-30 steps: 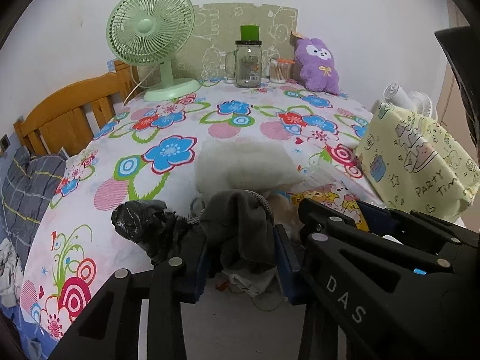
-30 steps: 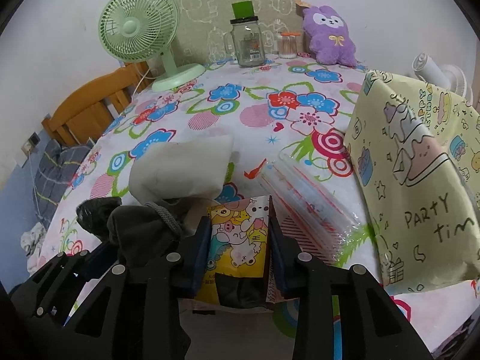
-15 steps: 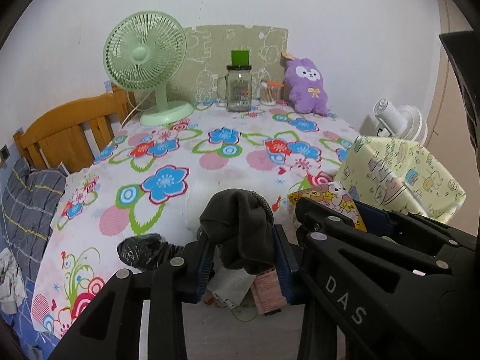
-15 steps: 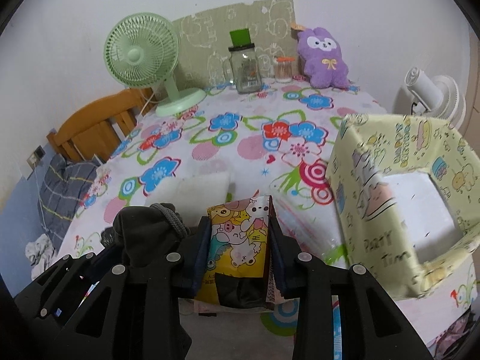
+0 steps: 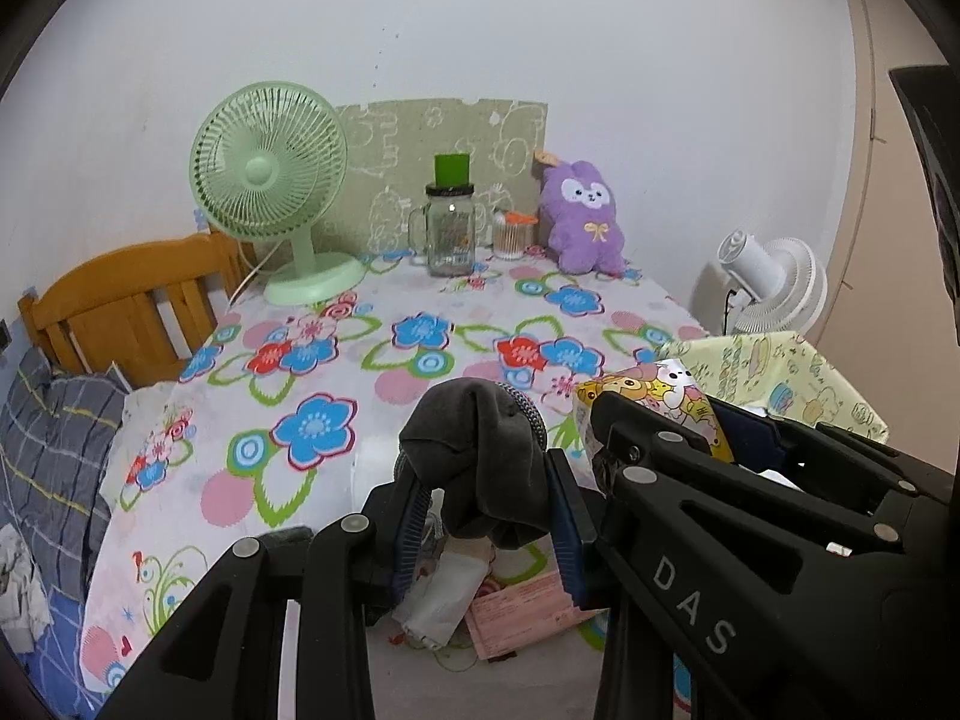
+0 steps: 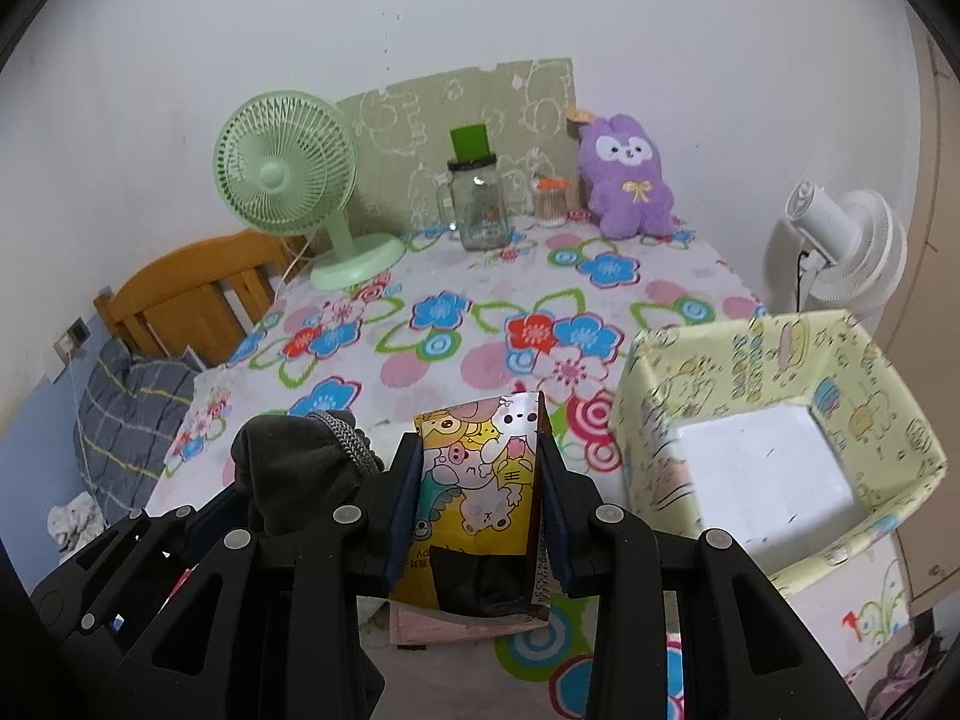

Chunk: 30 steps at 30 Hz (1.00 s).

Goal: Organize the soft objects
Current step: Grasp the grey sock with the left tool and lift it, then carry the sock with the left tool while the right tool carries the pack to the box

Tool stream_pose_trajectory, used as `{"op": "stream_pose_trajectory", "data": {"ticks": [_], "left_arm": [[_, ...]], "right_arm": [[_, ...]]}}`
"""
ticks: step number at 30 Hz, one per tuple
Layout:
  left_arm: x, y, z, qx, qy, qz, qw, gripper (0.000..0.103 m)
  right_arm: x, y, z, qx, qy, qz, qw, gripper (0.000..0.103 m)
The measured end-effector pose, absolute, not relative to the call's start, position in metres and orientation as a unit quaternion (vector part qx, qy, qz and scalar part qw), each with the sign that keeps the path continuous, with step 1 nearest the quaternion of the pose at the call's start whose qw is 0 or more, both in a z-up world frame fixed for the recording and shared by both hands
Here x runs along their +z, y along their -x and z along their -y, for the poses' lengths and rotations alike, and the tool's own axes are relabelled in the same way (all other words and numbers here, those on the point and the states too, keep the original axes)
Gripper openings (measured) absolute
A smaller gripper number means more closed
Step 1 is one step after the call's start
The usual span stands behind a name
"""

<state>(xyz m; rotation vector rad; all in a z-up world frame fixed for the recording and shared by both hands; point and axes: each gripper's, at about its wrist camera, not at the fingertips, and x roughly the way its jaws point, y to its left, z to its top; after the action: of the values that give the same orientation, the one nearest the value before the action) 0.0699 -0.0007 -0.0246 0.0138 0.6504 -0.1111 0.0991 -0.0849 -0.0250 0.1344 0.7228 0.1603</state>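
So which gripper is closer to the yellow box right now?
Right. The right gripper, holding the cartoon packet, is just beside the yellow box; the left gripper, with the grey sock, is farther away.

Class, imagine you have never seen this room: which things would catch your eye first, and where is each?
Nearest the camera, the left gripper is shut on a dark grey sock, and beside it the right gripper clamps a yellow cartoon-print packet. Behind them spreads the flowered tablecloth, with a green fan and a purple plush bunny at the far wall. An open yellow box stands right.
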Motion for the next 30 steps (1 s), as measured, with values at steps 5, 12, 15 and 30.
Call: {"op": "stream_pose_trajectory", "data": {"ticks": [5, 12, 15, 30], "left_arm": [[-0.015, -0.071, 0.004, -0.052, -0.008, -0.31, 0.949, 0.038], [-0.014, -0.076, 0.013, -0.048, -0.01, -0.311, 0.949, 0.038], [-0.014, -0.078, 0.019, -0.049, -0.01, -0.31, 0.95, 0.038], [-0.009, -0.083, 0.059, -0.069, -0.012, -0.298, 0.952, 0.038]], "right_arm": [[-0.013, -0.098, 0.091, 0.076, -0.063, -0.34, 0.935, 0.039], [-0.009, -0.099, 0.099, 0.076, -0.06, -0.334, 0.937, 0.039], [-0.008, -0.099, 0.105, 0.075, -0.057, -0.331, 0.939, 0.039], [-0.002, -0.096, 0.148, 0.059, -0.057, -0.31, 0.947, 0.039]]}}
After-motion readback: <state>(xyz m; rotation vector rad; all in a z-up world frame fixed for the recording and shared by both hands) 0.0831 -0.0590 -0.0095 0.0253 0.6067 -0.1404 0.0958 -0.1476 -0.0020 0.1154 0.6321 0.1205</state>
